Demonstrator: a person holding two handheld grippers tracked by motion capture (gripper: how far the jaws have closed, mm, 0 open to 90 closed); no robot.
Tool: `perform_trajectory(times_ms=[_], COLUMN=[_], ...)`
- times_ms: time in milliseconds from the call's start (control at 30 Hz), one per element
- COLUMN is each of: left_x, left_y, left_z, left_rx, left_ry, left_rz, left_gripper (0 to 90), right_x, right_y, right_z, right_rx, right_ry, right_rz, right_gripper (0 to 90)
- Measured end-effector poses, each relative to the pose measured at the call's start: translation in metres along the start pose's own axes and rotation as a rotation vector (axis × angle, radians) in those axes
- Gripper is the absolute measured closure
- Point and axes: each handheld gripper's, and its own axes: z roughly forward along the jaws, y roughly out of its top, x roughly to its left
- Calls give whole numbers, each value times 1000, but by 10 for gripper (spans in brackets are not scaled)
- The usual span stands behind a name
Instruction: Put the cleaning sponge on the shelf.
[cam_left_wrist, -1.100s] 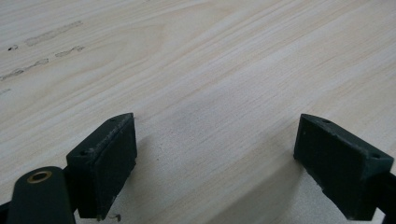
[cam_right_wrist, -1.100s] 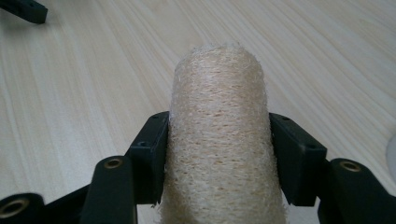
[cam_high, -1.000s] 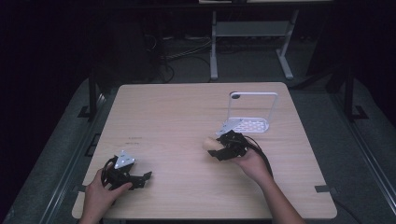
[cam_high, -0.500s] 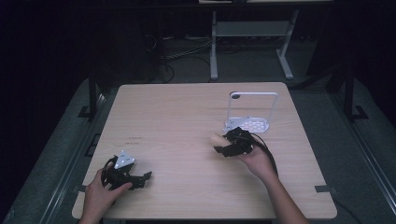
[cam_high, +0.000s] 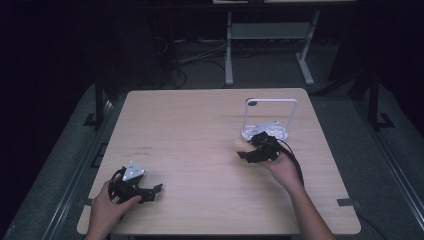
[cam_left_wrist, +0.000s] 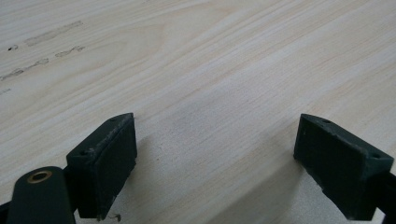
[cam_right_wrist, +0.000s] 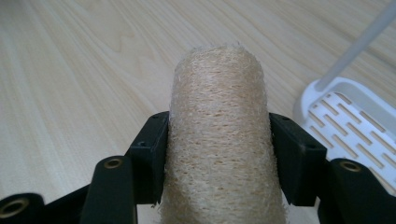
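A tan loofah roll (cam_right_wrist: 219, 135) stands between the jaws of my right gripper (cam_right_wrist: 218, 156), and both pads press on its sides. In the high view my right gripper (cam_high: 250, 151) holds the loofah roll (cam_high: 241, 145) just in front of a white slotted rack (cam_high: 270, 131) at the table's right middle. The rack's perforated base (cam_right_wrist: 348, 123) lies close at the right in the right gripper view. My left gripper (cam_high: 150, 192) rests near the table's front left corner. Its jaws stand wide apart over bare wood, with nothing between the pads (cam_left_wrist: 105, 158).
The wooden table (cam_high: 200, 130) has a few dark marks at its left middle. A white thin frame (cam_high: 272, 102) rises from the rack's far side. A metal stand (cam_high: 265, 45) and cables lie on the dark floor beyond the table.
My right gripper has carried the loofah roll toward the far right, closer to the white rack. My left gripper has stayed where it was.
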Motion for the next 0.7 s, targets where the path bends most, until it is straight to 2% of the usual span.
perform_trajectory(times_ms=[700], left_x=[0], left_y=[0], left_z=[0], left_rx=[-1], left_ry=[-1], left_rz=[1], left_gripper=[127], right_x=[-42], right_y=[-10], right_z=[-9], right_rx=[5], right_ry=[-80], right_rz=[80], right_gripper=[424])
